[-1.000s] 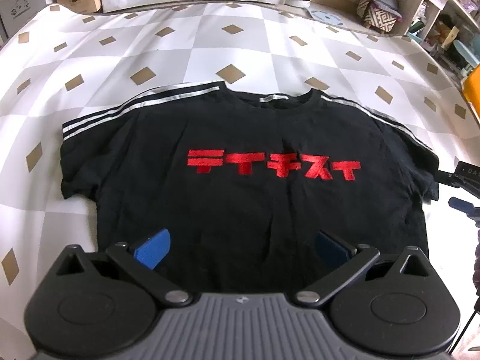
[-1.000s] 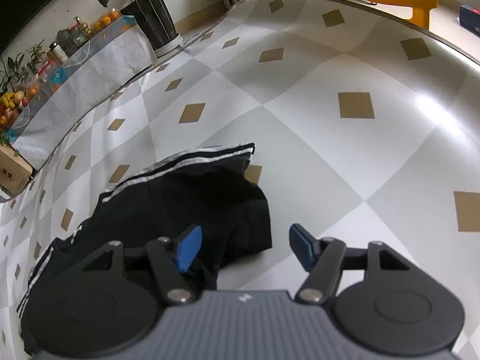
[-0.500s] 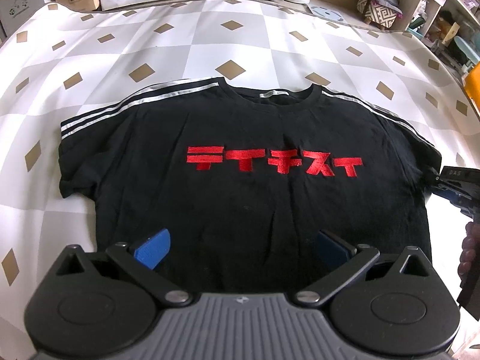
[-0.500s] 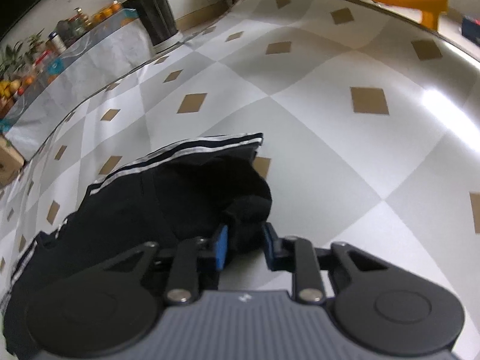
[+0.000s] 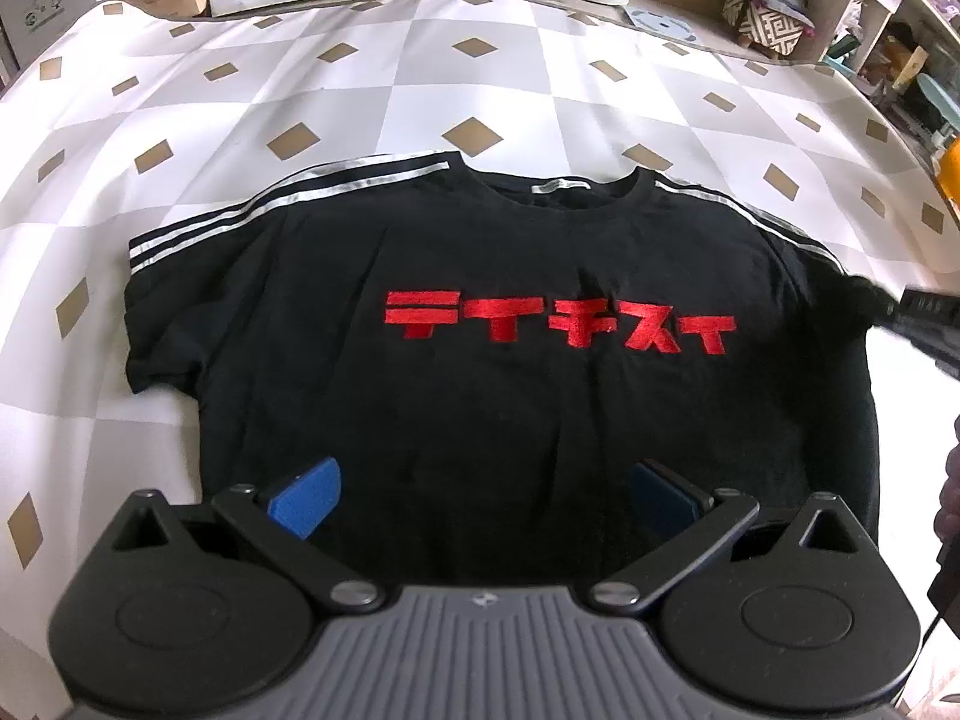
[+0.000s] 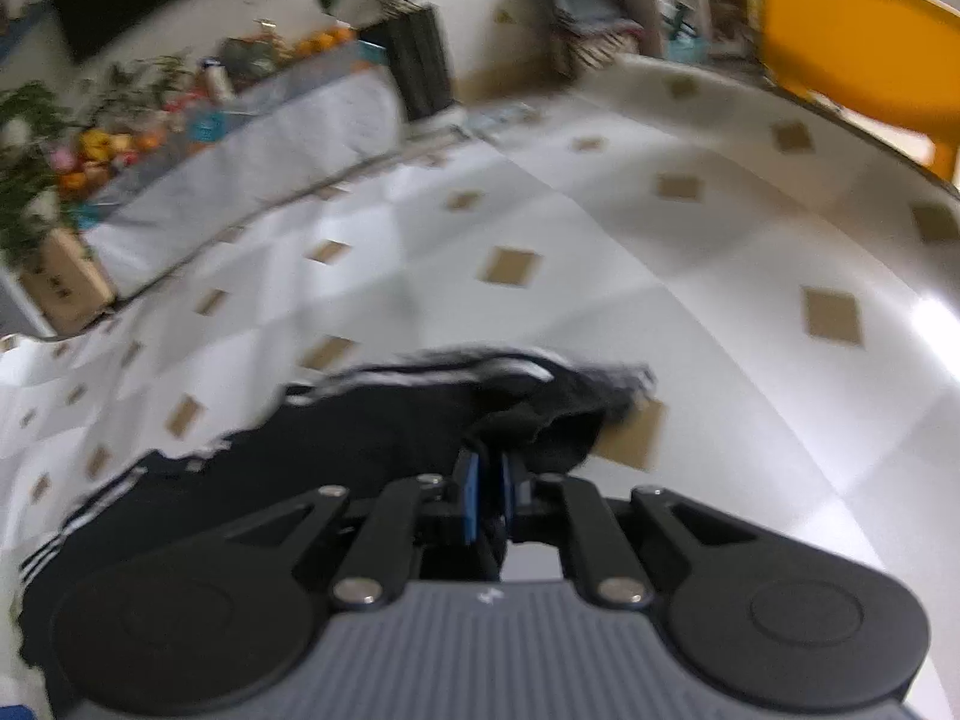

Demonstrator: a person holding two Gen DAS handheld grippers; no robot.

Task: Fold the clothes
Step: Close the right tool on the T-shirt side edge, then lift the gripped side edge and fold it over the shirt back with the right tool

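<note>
Nearest in the left wrist view, the left gripper point(image 5: 483, 495) hangs with its blue fingers spread wide apart and nothing between them, poised over the hem of a black T-shirt point(image 5: 498, 396). The T-shirt lies face up and flat on the checked surface point(image 5: 372, 84), running from the hem at 6 o'clock to the collar at 12 o'clock, with red lettering point(image 5: 558, 330) across the chest and silver stripes along both shoulders. Its long axis runs straight away from the left gripper.

At 3 o'clock, the right gripper point(image 5: 924, 330) meets the end of the right sleeve point(image 5: 852, 294). In the blurred right wrist view, the right gripper point(image 6: 487, 495) has just been closing and now pinches bunched black sleeve cloth point(image 6: 540, 420) between its pads. The sleeve rises slightly off the surface.

The right hand is the nearer one to that sleeve, so the coming fold likely carries it toward 9 o'clock, across the chest. A yellow chair point(image 6: 858, 54) stands beyond the far edge.
</note>
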